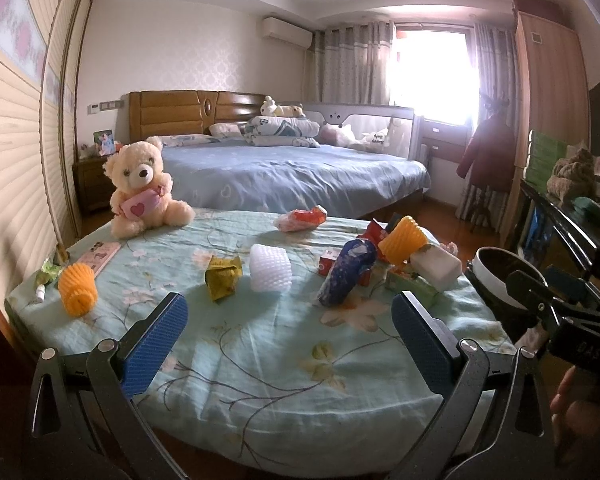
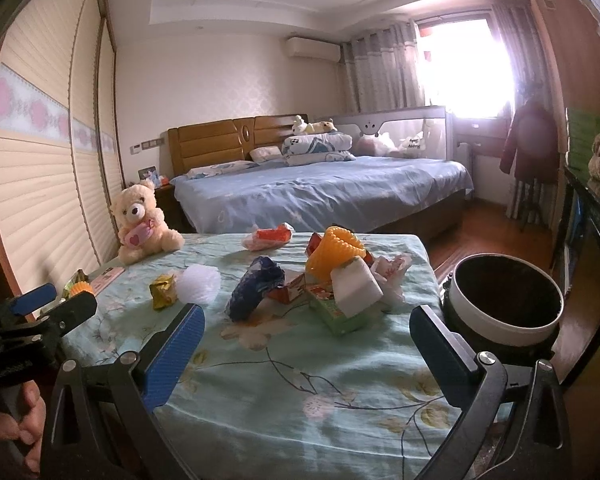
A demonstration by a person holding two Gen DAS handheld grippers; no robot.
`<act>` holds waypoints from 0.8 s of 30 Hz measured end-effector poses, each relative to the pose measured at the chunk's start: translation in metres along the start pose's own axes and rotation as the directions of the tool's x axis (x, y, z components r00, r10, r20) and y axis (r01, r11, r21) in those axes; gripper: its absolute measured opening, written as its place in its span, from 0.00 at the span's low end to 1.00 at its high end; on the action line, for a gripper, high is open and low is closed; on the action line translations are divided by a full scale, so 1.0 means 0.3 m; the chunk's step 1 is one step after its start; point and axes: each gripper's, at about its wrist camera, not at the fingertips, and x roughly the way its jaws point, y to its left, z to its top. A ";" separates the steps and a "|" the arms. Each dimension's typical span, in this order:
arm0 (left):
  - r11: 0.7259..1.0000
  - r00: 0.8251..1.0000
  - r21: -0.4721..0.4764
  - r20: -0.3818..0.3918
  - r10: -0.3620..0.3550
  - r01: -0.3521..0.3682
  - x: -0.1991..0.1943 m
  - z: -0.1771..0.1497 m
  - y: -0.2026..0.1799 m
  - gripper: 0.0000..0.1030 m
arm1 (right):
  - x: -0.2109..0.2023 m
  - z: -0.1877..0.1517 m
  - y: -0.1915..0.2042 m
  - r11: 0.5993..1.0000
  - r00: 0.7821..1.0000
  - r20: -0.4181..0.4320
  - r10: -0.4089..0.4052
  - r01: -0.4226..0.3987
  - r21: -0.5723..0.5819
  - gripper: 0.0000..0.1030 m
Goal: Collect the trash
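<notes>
Several pieces of trash are being shown scattered over a table covered by a floral cloth (image 1: 260, 360), with a white bin (image 2: 504, 300) being seen just off its right edge. Both tongs are being held released above the near edge: the left gripper (image 1: 290, 344) and the right gripper (image 2: 306, 354) are each being kept with blue pads wide apart and nothing between them. Toward the left, an orange foam net (image 1: 77, 289) is being seen lying near the edge, with a yellow-green wrapper (image 1: 222, 278) and a white foam net (image 1: 270, 268) resting apart from each other near the middle. A dark blue packet (image 1: 346, 272) is being seen leaning against the right-hand heap, where a second orange net (image 2: 334, 256), a white block (image 2: 356, 290) and a green carton (image 2: 334, 312) are being shown piled touching one another. A red-and-clear wrapper (image 1: 302, 218) is lying alone at the far side, and a teddy bear (image 1: 142, 190) is being seen seated at the far left corner.
</notes>
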 end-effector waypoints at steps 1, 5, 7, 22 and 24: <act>1.000 1.000 -0.001 -0.001 0.000 0.000 0.001 -0.002 0.001 1.00 | 0.001 0.000 0.001 1.000 1.000 0.000 0.000 0.000 0.000 1.00; 1.000 1.000 0.000 -0.001 0.000 0.000 0.002 -0.002 0.000 1.00 | 0.001 0.000 0.002 1.000 1.000 -0.002 0.003 -0.003 -0.001 1.00; 1.000 1.000 -0.001 -0.001 0.000 0.000 0.002 -0.002 0.001 1.00 | 0.002 0.001 0.006 1.000 1.000 -0.004 0.003 -0.003 -0.002 1.00; 1.000 1.000 -0.001 -0.003 0.000 0.000 0.003 -0.001 0.003 1.00 | 0.004 -0.002 0.009 1.000 1.000 -0.011 0.010 -0.010 -0.004 1.00; 1.000 1.000 -0.002 -0.004 0.000 0.000 0.002 -0.002 0.003 1.00 | 0.004 -0.002 0.010 1.000 1.000 -0.012 0.010 -0.010 -0.003 1.00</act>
